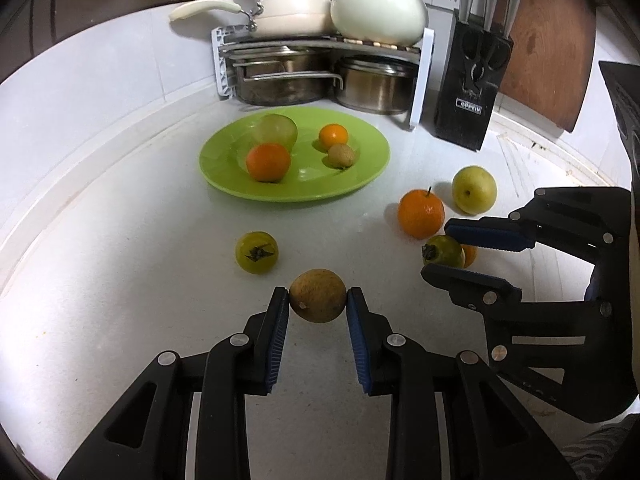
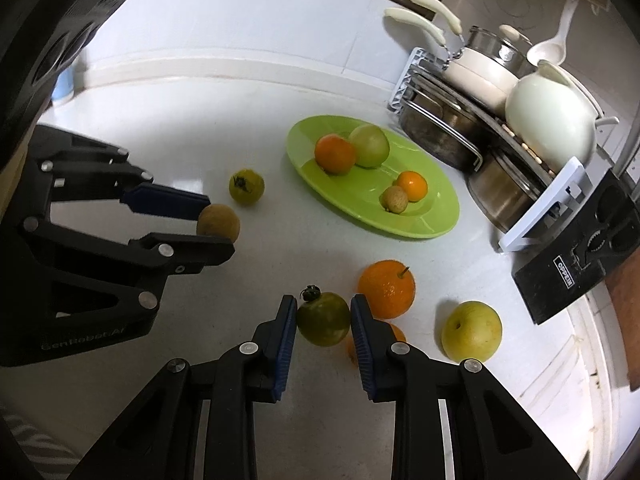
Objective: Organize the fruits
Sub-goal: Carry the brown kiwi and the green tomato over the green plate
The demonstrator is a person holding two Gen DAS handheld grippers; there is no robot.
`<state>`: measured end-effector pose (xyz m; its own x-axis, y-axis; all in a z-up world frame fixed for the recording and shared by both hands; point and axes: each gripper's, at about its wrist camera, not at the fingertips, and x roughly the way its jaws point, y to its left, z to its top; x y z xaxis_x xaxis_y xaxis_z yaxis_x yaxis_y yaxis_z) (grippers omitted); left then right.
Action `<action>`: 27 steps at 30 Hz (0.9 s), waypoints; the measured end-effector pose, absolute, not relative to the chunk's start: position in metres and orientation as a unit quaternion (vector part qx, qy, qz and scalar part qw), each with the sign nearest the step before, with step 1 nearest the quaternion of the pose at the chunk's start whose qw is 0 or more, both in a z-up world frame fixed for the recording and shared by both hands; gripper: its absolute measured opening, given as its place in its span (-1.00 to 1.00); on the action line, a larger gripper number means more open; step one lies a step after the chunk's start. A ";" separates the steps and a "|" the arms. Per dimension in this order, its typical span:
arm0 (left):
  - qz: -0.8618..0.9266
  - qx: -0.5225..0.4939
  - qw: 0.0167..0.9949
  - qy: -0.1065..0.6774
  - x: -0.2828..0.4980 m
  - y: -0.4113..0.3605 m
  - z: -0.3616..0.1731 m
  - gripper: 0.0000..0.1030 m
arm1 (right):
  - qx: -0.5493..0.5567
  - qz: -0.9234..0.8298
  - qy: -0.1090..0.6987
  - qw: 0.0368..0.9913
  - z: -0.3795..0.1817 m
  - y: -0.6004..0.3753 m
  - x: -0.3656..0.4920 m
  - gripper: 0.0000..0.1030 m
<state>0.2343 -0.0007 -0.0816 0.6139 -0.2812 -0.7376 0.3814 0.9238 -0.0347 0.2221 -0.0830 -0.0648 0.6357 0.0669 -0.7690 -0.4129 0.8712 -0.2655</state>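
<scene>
My left gripper (image 1: 318,300) is shut on a brown round fruit (image 1: 317,295), also seen in the right wrist view (image 2: 219,221). My right gripper (image 2: 323,316) is shut on a green persimmon (image 2: 323,320), seen from the left wrist as well (image 1: 443,251). A green plate (image 1: 360,176) holds a green apple (image 1: 276,130), two oranges (image 1: 268,162) (image 1: 333,136) and a small brown fruit (image 1: 341,156). Loose on the counter lie another green persimmon (image 1: 257,252), a large orange (image 1: 421,213), a yellow-green pear (image 1: 474,189) and a small orange (image 2: 398,334) partly hidden behind my right finger.
A rack with pots and pans (image 1: 320,68) stands behind the plate. A black knife block (image 1: 472,84) and a wooden cutting board (image 1: 548,40) stand at the back right. The white counter meets a raised wall edge (image 1: 100,168) on the left.
</scene>
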 end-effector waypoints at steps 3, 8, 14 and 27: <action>-0.181 0.055 0.899 0.394 0.232 0.002 -0.076 -0.42 | -0.197 0.134 0.402 0.884 -0.058 -0.085 0.222 -0.44; -0.176 0.043 0.902 0.392 0.231 0.004 -0.065 -0.42 | -0.169 0.128 0.394 0.894 -0.047 -0.089 0.221 -0.44; -0.167 0.026 0.906 0.388 0.233 0.009 -0.052 -0.42 | -0.129 0.107 0.380 0.910 -0.030 -0.098 0.222 -0.44; -0.164 0.034 0.922 0.349 0.255 0.002 -0.012 -0.42 | -0.072 0.099 0.370 0.921 -0.004 -0.115 0.250 -0.44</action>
<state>0.2554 0.0022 -0.0122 0.7020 -0.2795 -0.6551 0.3263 0.9438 -0.0530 0.2500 -0.1154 -0.0038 0.7065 0.1282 -0.6960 -0.2351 0.9701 -0.0599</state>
